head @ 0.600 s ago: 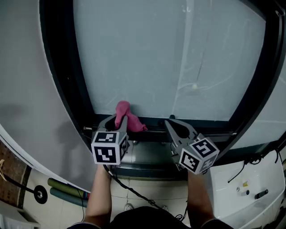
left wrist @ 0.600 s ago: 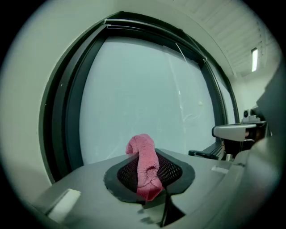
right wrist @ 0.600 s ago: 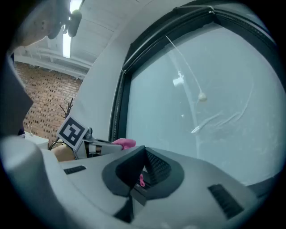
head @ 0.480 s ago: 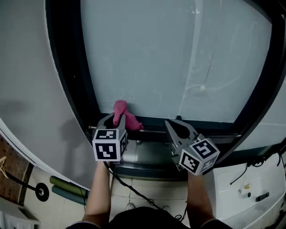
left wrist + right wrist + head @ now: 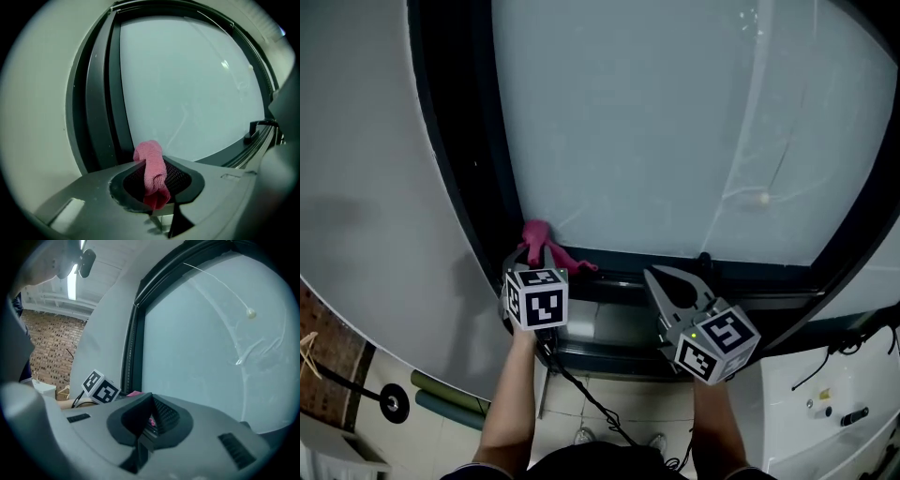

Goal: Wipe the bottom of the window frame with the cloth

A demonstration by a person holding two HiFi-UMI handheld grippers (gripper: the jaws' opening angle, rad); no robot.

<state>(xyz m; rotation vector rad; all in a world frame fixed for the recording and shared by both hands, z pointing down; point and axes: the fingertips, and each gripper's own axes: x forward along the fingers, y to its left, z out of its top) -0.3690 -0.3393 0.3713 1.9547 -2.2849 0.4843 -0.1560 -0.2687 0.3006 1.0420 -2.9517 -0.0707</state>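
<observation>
A pink cloth is bunched at the bottom left corner of the dark window frame, against the glass. My left gripper is shut on it, its marker cube just below. In the left gripper view the pink cloth is pinched between the jaws of the left gripper and sticks up past them toward the frame's left upright. My right gripper hovers over the bottom rail to the right, shut and holding nothing. In the right gripper view, the right gripper has its jaws together.
A thin cord with a small bead hangs on the glass. The sill ledge lies under both grippers. A black cable trails down from the left gripper. A white unit stands at lower right, and rolled mats lie on the floor at lower left.
My left gripper has slid the pink cloth left along the bottom rail into the frame's corner. The right gripper has barely moved.
</observation>
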